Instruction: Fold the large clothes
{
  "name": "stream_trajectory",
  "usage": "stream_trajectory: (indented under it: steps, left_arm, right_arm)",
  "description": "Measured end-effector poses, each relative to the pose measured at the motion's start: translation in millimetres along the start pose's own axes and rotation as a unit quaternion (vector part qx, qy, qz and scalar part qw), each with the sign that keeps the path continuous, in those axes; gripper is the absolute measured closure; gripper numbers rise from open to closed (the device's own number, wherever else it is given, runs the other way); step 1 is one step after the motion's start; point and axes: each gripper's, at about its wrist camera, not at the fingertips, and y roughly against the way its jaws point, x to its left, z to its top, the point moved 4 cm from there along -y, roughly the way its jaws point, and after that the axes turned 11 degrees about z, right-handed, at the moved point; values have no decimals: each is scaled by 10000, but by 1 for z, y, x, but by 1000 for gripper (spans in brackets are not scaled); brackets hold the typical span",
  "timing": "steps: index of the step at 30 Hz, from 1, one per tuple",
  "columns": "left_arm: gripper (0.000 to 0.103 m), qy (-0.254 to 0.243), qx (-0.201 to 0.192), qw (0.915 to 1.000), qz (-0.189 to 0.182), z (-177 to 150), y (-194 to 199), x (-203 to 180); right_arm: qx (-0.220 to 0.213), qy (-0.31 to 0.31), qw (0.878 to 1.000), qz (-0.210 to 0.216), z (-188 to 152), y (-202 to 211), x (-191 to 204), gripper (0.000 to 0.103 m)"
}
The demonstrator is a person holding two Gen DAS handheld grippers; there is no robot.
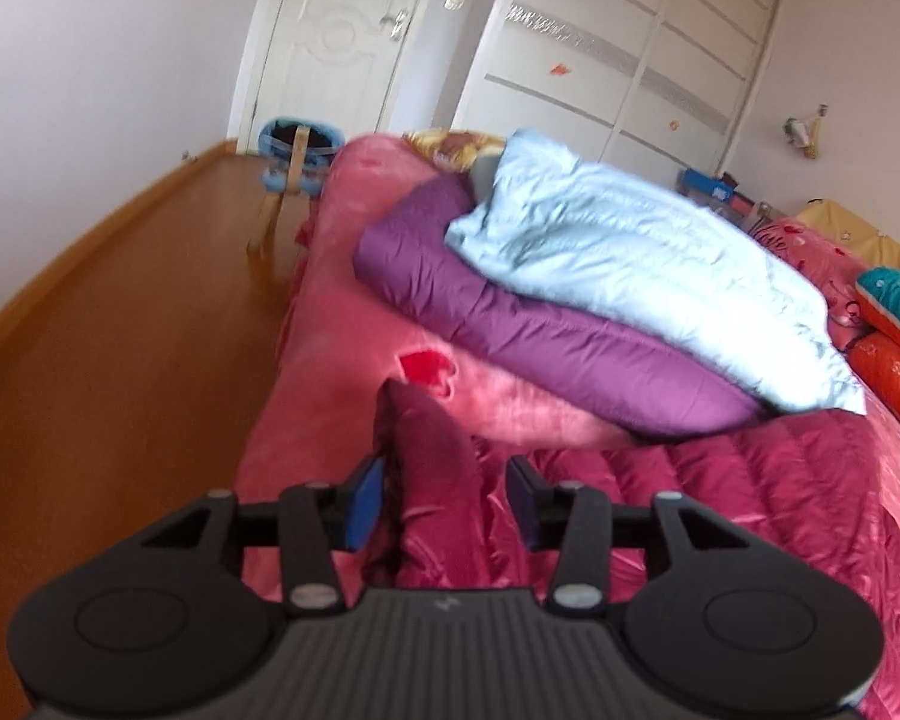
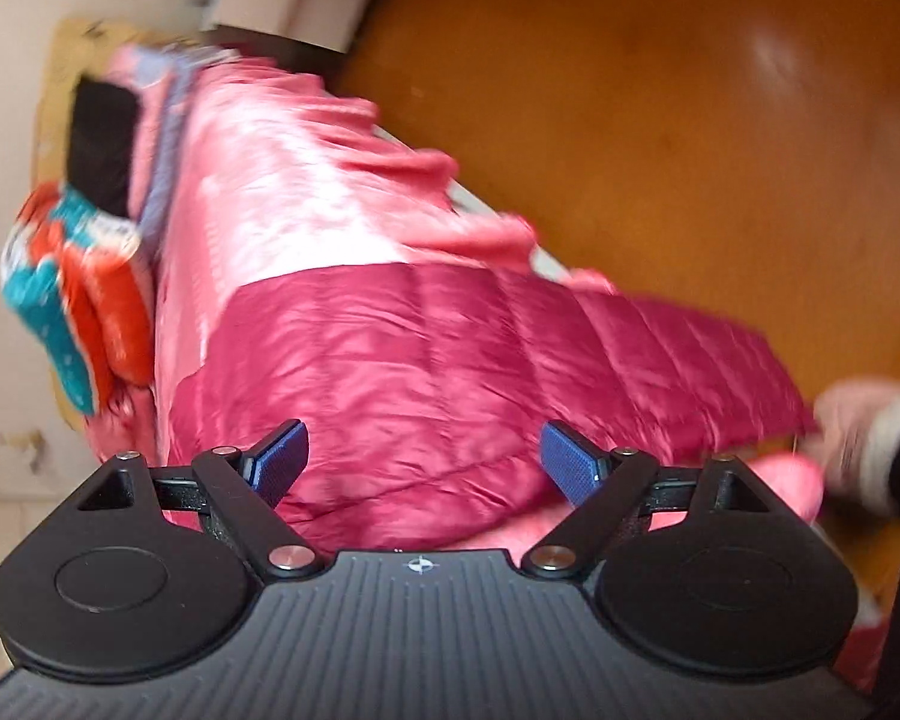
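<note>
Fabric of the magenta down jacket (image 1: 720,516) lies spread on the bed (image 1: 330,312). One fold stands between the left hand-held gripper (image 1: 444,504), jaws parted, not pinching. The right hand-held gripper (image 2: 423,456) gapes wide, empty; best grab a far edge squarely.

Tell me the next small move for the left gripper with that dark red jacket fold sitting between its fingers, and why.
Probably draw the left gripper back off the raised fold of the magenta jacket. Its jaws stand apart, the pads seem clear of the cloth, so the fold looks released, and the right gripper is open above the same jacket.
</note>
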Motion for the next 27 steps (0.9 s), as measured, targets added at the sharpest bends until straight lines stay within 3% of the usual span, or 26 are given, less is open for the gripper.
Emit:
stream_trajectory:
  steps: [7, 13, 27]
  left_arm:
    - [48, -541, -339, 9971, -404, 1, 61, -10]
    - [43, -995, -448, 9901, -878, -8, 112, -33]
    - [38, -2025, -603, 9562, -2027, -36, 201, -122]
  right_arm:
    - [3, -767, 9967, 250, -15, -11, -30, 0]
    - [-212, -1156, 9926, 288, -3, -20, -45, 0]
    - [-515, -1702, 9841, 14, -6, -24, -61, 0]
